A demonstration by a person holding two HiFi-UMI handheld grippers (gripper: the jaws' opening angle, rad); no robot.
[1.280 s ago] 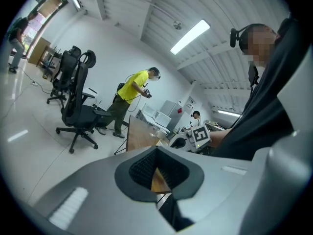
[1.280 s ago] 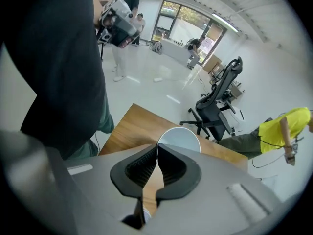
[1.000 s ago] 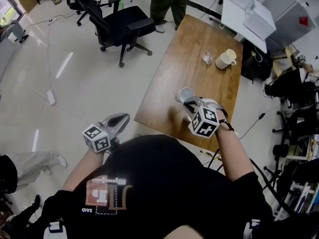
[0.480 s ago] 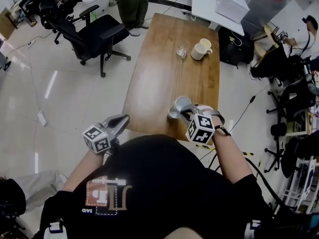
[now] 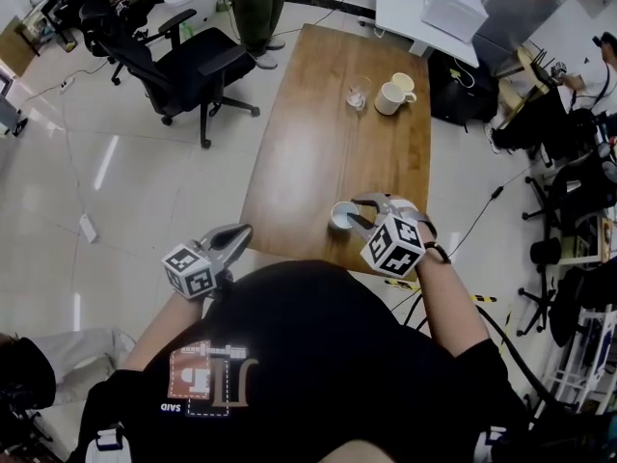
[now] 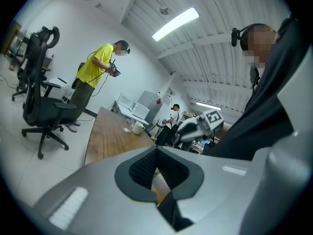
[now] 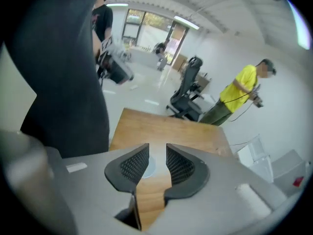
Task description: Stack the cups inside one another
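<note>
A small white cup point(image 5: 340, 216) stands upright on the wooden table point(image 5: 308, 143) near its front edge. My right gripper point(image 5: 355, 213) is just to its right; its jaws are opening and their pads do not press on the cup. In the right gripper view the cup point(image 7: 149, 166) shows as a pale disc past that gripper point(image 7: 157, 153). A white mug point(image 5: 393, 95) and a clear glass cup point(image 5: 358, 95) stand together at the table's far end. My left gripper point(image 5: 241, 234) hangs shut and holds nothing, off the table's front left corner. The left gripper view has that gripper point(image 6: 156, 166), the mug point(image 6: 138, 128) and the glass point(image 6: 128, 126).
A black office chair point(image 5: 183, 61) stands left of the table, and a person in a yellow top point(image 6: 95, 75) stands beyond its far end. White boxes on a desk point(image 5: 434, 8) and dark chairs with cables point(image 5: 569, 191) crowd the right side.
The white cup, held tilted above the table by my right gripper, now stands on the table and the jaws have parted from it. The left gripper has barely shifted.
</note>
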